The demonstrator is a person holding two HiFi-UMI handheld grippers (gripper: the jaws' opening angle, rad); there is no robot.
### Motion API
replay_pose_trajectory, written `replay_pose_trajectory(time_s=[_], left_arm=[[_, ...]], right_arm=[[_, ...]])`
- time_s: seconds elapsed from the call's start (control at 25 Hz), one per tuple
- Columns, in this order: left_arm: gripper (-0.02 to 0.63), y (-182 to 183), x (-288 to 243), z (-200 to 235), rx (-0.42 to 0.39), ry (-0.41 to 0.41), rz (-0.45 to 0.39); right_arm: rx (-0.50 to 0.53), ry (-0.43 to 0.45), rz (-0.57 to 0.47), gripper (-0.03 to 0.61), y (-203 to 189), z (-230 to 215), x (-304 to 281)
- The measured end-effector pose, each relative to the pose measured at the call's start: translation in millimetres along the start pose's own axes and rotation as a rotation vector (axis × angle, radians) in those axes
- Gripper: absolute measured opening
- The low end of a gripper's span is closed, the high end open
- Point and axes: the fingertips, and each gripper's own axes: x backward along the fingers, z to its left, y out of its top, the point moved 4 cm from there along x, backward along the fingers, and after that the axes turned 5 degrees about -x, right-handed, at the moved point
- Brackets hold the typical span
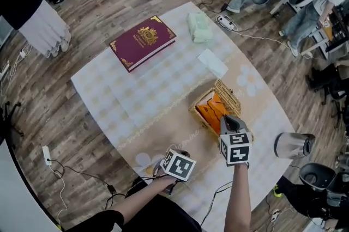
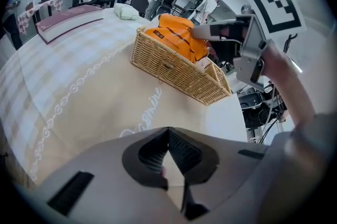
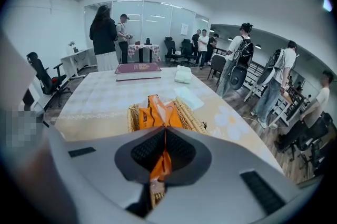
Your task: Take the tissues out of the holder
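A wicker holder [image 1: 199, 110] stands on the pale tablecloth near the table's right front. An orange tissue pack [image 1: 211, 111] lies inside it. My right gripper [image 1: 227, 122] reaches in from the near side and is shut on the pack's near end. In the right gripper view a fold of the orange pack [image 3: 158, 112] is pinched between the pads, with the holder [image 3: 134, 115] just beyond. My left gripper [image 1: 177, 163] hovers over the table's front edge, shut and with nothing in it. From the left gripper view the holder [image 2: 179, 68] and the pack [image 2: 176, 33] lie ahead and to the right.
A maroon book [image 1: 143, 42] lies at the table's far left, with a pale green pack [image 1: 200, 26] and a white tissue [image 1: 212, 63] at the far right. A glass jug [image 1: 292, 145] stands off the table to the right. People, chairs and floor cables surround the table.
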Motion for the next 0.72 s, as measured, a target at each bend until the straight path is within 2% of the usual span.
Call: replay_pose_trajectory(time_s=[0.72], left_arm=[[0.006,-5.5,11.1,-29.1,-0.058,-0.004,-0.012]], right_arm=[[0.019,-0.028,-0.104,0.014,17.6,1.9,69.5]])
